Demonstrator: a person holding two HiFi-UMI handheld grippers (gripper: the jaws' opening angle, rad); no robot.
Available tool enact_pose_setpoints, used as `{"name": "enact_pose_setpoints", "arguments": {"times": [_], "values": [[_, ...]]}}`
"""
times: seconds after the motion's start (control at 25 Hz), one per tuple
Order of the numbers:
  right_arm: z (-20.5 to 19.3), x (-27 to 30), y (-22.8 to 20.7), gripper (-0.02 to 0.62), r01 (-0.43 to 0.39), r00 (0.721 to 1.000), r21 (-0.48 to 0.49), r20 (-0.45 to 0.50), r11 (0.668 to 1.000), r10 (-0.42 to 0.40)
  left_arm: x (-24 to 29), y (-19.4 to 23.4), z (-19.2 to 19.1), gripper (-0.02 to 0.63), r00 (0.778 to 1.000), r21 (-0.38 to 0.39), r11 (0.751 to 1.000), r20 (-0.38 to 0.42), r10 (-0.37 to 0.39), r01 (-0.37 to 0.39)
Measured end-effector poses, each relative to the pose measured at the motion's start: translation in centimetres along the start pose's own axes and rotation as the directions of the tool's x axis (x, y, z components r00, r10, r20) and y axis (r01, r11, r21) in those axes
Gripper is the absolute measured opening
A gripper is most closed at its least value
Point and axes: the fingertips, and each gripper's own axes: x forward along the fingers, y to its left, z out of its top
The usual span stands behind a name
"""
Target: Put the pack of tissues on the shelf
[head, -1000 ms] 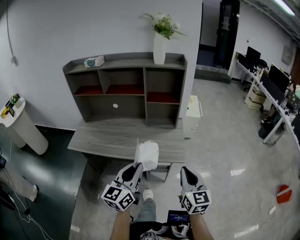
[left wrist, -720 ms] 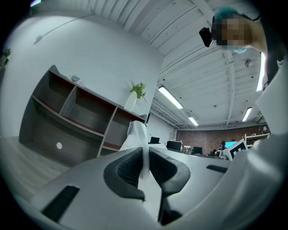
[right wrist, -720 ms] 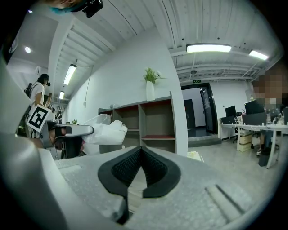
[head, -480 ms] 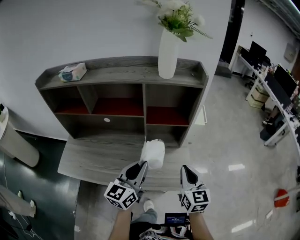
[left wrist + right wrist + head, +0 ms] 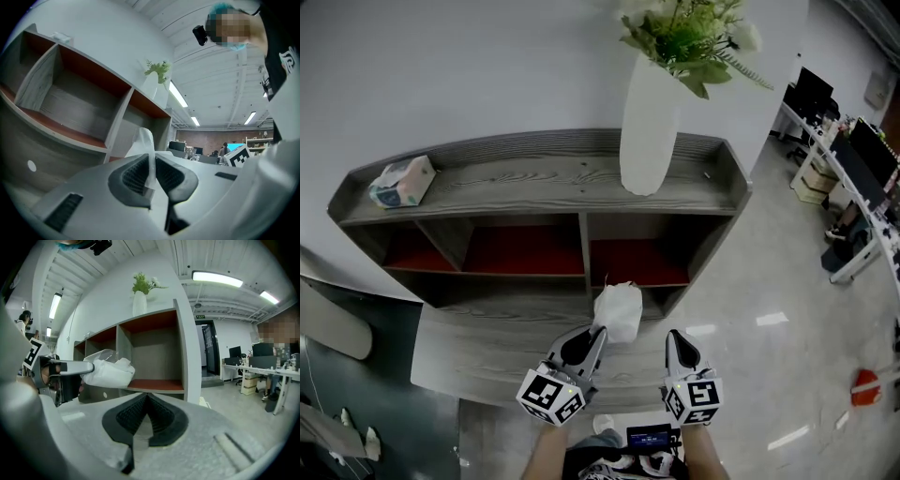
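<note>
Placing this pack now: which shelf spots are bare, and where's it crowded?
All three red-floored compartments look bare; the right compartment lies just beyond the pack of tissues. The top board is free between the tissue box and vase. The vase end is tightest.

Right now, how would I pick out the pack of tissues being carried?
Find the grey wooden shelf unit against the white wall, then look just in front of its right compartment. The soft white pack of tissues is pinched in the left gripper, unlike the printed tissue box lying on top.
</note>
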Motion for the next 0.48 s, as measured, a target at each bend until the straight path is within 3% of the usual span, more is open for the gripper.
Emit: {"name": "enact_pose_setpoints", "arguments": {"times": [0.48], "values": [[0.3,0.9,-1.3,0.005,0.004,1.000,0.022,0.009,1.000,-0.004,1.9,0.7,0.5,0.032,1.000,0.032,0.999,-0.002,0.024,-0.024]]}}
